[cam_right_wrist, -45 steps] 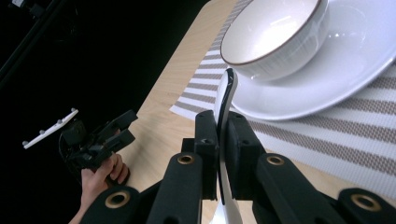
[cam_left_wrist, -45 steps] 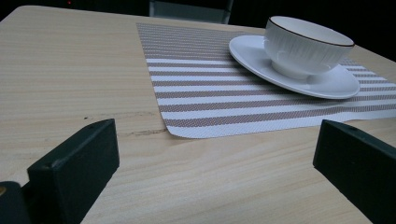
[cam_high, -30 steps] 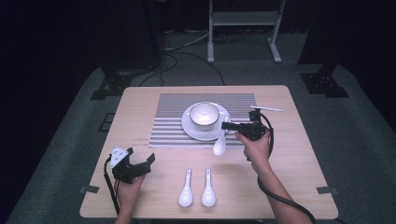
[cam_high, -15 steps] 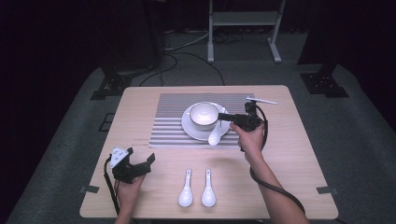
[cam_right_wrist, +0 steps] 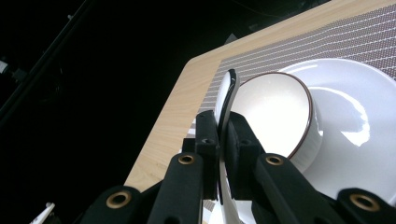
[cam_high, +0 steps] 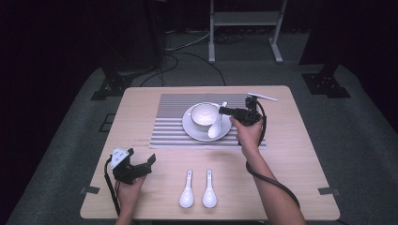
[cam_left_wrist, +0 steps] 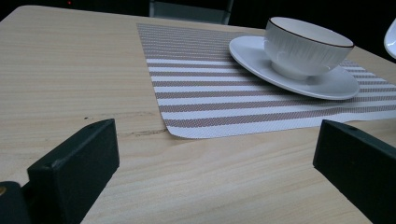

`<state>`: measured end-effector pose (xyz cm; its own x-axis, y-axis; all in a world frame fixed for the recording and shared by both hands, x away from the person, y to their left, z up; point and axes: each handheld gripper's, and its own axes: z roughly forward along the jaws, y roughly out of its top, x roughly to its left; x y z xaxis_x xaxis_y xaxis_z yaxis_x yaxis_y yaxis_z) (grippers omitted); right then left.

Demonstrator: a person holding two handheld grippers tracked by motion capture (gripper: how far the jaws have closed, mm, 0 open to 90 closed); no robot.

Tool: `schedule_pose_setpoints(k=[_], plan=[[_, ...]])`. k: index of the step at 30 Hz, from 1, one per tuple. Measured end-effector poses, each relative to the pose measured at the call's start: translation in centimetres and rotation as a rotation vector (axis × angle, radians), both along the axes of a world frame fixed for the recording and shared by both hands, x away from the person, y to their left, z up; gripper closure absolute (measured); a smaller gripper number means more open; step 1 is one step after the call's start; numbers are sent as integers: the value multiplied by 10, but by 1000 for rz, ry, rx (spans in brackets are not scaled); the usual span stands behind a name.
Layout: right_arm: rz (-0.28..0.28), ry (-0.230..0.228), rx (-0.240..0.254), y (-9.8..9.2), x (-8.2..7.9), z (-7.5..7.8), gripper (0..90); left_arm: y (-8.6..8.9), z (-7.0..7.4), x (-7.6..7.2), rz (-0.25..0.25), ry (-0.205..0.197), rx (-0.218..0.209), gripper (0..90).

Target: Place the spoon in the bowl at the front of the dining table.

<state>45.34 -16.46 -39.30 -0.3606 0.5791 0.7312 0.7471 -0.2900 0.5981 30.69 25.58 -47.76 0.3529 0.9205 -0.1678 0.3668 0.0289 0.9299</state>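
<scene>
My right tool (cam_high: 224, 110) pinches the white spoon's (cam_high: 216, 124) handle, bowl end slanting down toward me over the saucer (cam_high: 193, 131); my left tool (cam_high: 141, 165) rests wide open, empty.

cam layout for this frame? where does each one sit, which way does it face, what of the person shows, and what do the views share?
High view: above the person's side, facing forward and down on the table; both forearms, left gripper, right gripper clamping a spoon.
Left gripper view: low over the table, facing the striped mat; its own two black jaws stand wide apart.
Right gripper view: tilted, looking along shut jaws that pinch the spoon's handle.
Shared: the bowl on its saucer.
</scene>
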Motion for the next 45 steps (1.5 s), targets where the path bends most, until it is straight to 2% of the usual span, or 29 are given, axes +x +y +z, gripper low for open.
schedule_pose_setpoints(k=[9, 20, 22, 28, 34, 45], plan=[[-34, 14, 25, 8, 12, 2, 846, 0, 0, 0, 1, 0, -2, 0], [-121, -4, 2, 14, 26, 13, 846, 0, 0, 0, 1, -1, -4, 0], [-137, 1, -14, 17, 29, 11, 846, 0, 0, 0, 1, -1, -3, 0], [-166, 22, -19, 20, 34, 3, 845, 0, 0, 0, 0, -2, -3, 0], [-200, 18, -21, 18, 36, -1, 845, 0, 0, 0, -1, -2, -2, 0], [-205, 30, -25, 15, 36, -16, 845, 0, 0, 0, -2, -2, -2, 0]])
